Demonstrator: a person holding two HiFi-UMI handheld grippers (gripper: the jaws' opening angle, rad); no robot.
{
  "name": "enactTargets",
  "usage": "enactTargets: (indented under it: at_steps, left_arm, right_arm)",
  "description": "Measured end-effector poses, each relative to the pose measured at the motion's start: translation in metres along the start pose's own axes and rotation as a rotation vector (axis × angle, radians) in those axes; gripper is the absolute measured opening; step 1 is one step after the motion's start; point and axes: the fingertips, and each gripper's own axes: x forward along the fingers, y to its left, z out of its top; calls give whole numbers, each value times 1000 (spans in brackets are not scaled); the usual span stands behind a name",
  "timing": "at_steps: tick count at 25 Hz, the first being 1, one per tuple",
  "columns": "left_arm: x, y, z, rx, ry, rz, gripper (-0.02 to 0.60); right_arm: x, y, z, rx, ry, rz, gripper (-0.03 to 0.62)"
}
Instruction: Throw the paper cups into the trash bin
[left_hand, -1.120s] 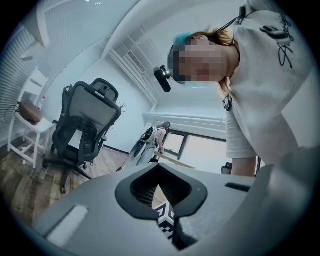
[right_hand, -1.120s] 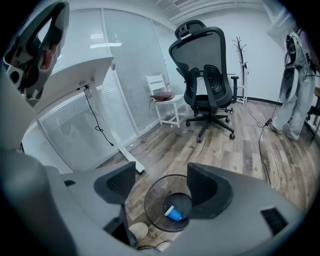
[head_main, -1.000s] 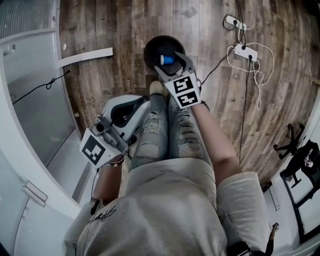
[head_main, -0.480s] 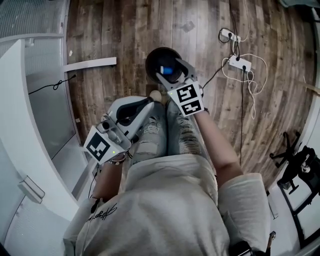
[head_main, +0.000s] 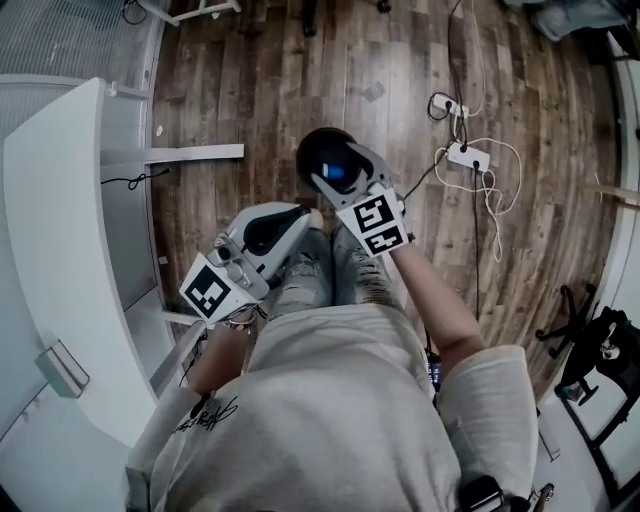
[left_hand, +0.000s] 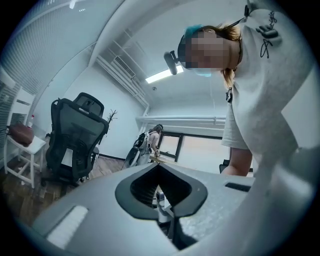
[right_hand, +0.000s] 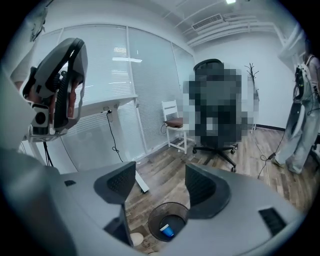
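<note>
A black mesh trash bin (head_main: 322, 150) stands on the wooden floor just ahead of the person's feet. A blue paper cup (head_main: 335, 176) lies inside it. My right gripper (head_main: 346, 170) hangs above the bin's near rim, open and empty. In the right gripper view the bin (right_hand: 168, 220) and the blue cup (right_hand: 167, 231) show below and between the spread jaws of the right gripper (right_hand: 160, 184). My left gripper (head_main: 270, 228) is held by the person's left thigh, away from the bin. In its own view the left gripper (left_hand: 157, 166) is shut on nothing and points up at the person.
A white desk (head_main: 55, 260) curves along the left. A power strip with cables (head_main: 466, 156) lies on the floor right of the bin. A black chair base (head_main: 598, 345) is at the far right. A white chair (right_hand: 175, 125) stands by the glass wall.
The head view has shifted, so bin and grippers sit lower in the picture. The right gripper stays open over the bin with the cup inside. The left gripper has edged up slightly.
</note>
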Motion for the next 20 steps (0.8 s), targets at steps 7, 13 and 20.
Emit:
enactTargets:
  at_steps: [7, 13, 20]
  left_arm:
    - [-6, -12, 22, 44, -9, -15, 3]
    - [-9, -22, 40, 87, -6, -44, 3]
    - [-12, -23, 62, 139, -4, -45, 3]
  right_arm:
    - [-25, 6, 35, -41, -45, -7, 302]
    - [-47, 7, 63, -56, -96, -25, 302]
    - [-71, 3, 95, -81, -145, -65, 302]
